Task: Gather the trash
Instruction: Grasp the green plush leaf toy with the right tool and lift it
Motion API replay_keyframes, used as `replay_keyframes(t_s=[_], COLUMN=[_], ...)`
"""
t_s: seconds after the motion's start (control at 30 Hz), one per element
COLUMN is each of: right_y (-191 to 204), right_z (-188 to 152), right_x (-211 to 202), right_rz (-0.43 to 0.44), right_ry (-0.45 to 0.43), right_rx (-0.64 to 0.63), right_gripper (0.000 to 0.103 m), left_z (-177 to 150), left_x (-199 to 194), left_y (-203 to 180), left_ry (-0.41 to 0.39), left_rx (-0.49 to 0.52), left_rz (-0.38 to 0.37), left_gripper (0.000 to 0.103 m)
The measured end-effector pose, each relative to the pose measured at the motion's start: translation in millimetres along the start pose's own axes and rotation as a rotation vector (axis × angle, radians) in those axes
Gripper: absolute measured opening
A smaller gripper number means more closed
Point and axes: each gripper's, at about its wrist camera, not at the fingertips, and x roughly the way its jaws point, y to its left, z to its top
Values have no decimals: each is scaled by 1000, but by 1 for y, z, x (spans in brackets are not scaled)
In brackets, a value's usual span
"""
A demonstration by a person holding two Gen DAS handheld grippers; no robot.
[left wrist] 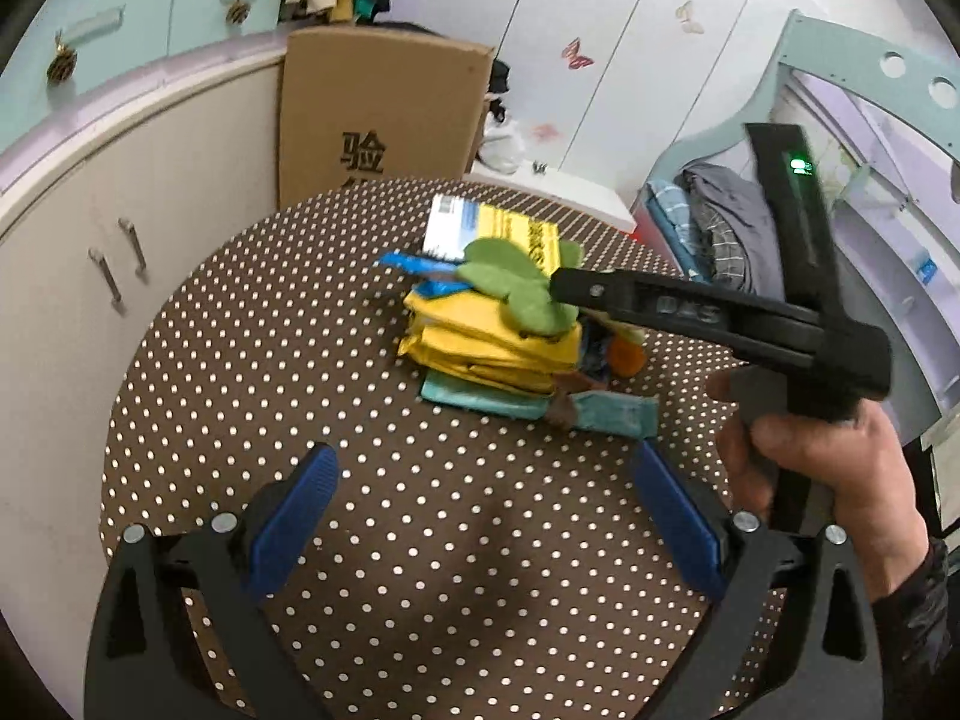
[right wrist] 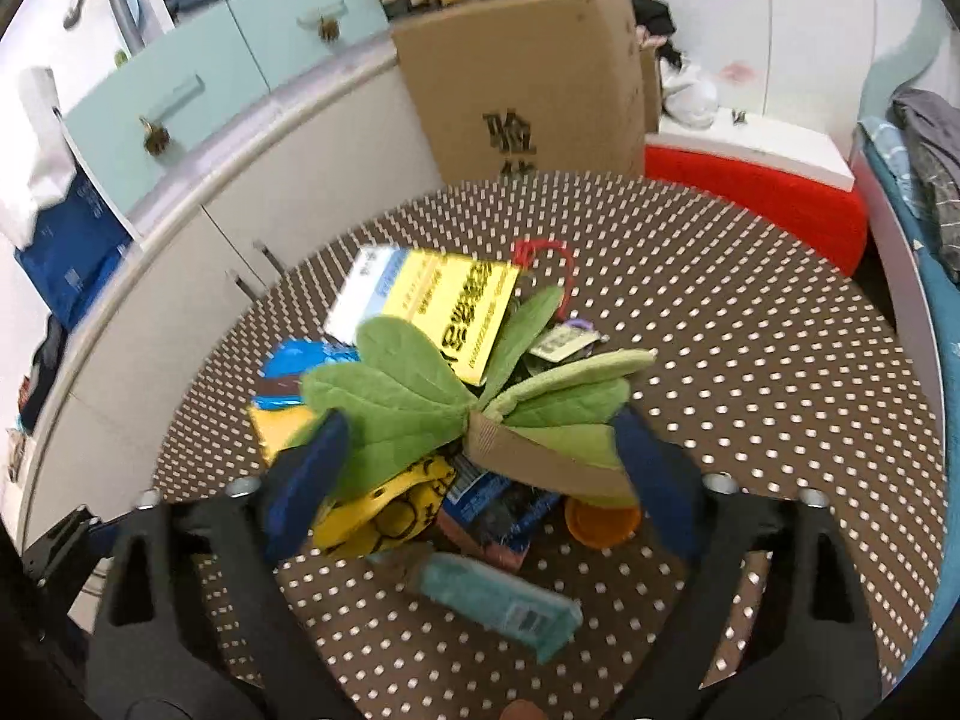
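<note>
My right gripper (right wrist: 480,450) straddles the green leafy toy (right wrist: 420,396) atop the trash pile (left wrist: 492,348) mid-table, pads beside the leaves, not clearly pinching. I should squeeze at the stem, then lift straight. My left gripper (left wrist: 486,504) hovers spread, empty, near.

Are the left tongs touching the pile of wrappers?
Apart. The left wrist view shows the left tongs open, with bare dotted tablecloth between them and the pile of wrappers.

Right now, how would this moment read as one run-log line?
right tool: straddling green plush leaves, grip unclear | left tool: open, empty, above dotted table | trash pile: uncollected
</note>
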Motion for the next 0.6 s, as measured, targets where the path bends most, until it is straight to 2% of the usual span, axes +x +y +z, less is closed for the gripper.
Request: replay_keyframes(t_s=[0.03, 0.07, 0.13, 0.23, 0.6], right_y=[-1, -1, 1, -2, -40], right_z=[-1, -1, -2, -4, -29], right_x=[7, 11, 14, 7, -49], right_rz=[0, 6, 1, 41, 25], right_ry=[17, 26, 24, 8, -51], right_rx=[-2, -4, -20, -14, 25], right_gripper=[60, 55, 26, 14, 12], left_z=[-1, -2, -3, -5, -5], left_x=[2, 5, 10, 20, 51], left_y=[0, -1, -2, -6, -29], left_ry=[5, 11, 19, 37, 87], left_rx=[-3, -6, -10, -12, 35], left_rz=[1, 1, 3, 1, -10], left_gripper=[96, 96, 96, 96, 96])
